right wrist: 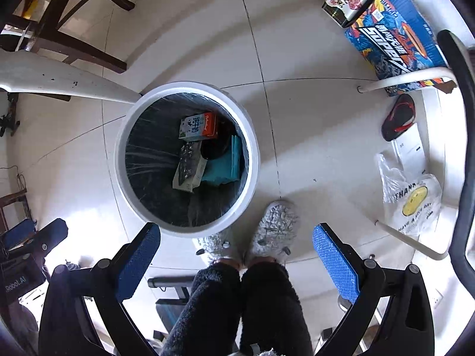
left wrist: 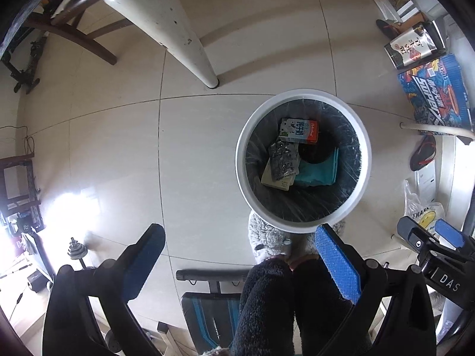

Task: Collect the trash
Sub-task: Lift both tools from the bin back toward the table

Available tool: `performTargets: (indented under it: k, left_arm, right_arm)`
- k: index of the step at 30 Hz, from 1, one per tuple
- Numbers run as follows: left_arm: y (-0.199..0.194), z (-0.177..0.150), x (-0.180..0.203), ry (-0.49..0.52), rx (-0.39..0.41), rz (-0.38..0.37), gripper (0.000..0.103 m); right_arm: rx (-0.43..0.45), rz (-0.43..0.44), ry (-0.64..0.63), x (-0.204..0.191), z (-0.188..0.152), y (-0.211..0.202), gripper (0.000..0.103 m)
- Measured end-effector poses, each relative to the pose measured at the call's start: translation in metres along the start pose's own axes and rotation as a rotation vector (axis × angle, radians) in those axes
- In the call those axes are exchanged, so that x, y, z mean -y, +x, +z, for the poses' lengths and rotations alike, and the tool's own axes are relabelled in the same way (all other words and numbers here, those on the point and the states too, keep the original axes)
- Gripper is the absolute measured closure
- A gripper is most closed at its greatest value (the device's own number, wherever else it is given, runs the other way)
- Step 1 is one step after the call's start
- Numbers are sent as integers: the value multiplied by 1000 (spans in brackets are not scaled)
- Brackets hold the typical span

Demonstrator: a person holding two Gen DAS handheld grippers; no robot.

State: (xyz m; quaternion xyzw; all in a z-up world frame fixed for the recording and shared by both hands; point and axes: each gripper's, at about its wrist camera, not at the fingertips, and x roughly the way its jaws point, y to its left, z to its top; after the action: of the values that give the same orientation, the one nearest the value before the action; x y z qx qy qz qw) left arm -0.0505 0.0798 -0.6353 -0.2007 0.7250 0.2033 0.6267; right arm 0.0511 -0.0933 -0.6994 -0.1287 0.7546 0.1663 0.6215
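Note:
A white round trash bin with a dark liner stands on the tiled floor. Inside lie a milk carton, a flat box with a crumpled foil wrapper on it, and teal paper. My left gripper hangs open above the floor, just near of the bin, with nothing between its blue pads. My right gripper is open and empty too, over the floor to the right of the bin. The right gripper's fingers show at the left view's right edge.
A person's dark fleecy legs and grey slippers stand beside the bin. A white table leg slants nearby. Printed boxes, a plastic bag and a red-black slipper lie right. A wooden chair stands far left.

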Motion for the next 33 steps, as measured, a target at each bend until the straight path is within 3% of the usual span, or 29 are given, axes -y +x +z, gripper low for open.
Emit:
performTargets:
  k: [11, 25, 33]
  left_arm:
    - [-78, -30, -2, 2, 18, -18, 0]
    - [-222, -66, -4, 1, 89, -76, 0]
    - [-284, -76, -9, 8, 151, -109, 0]
  right_arm:
    - [52, -3, 23, 1, -23, -97, 0]
    - [89, 21, -35, -8, -64, -268, 0]
    - [115, 26, -48, -13, -82, -351, 0]
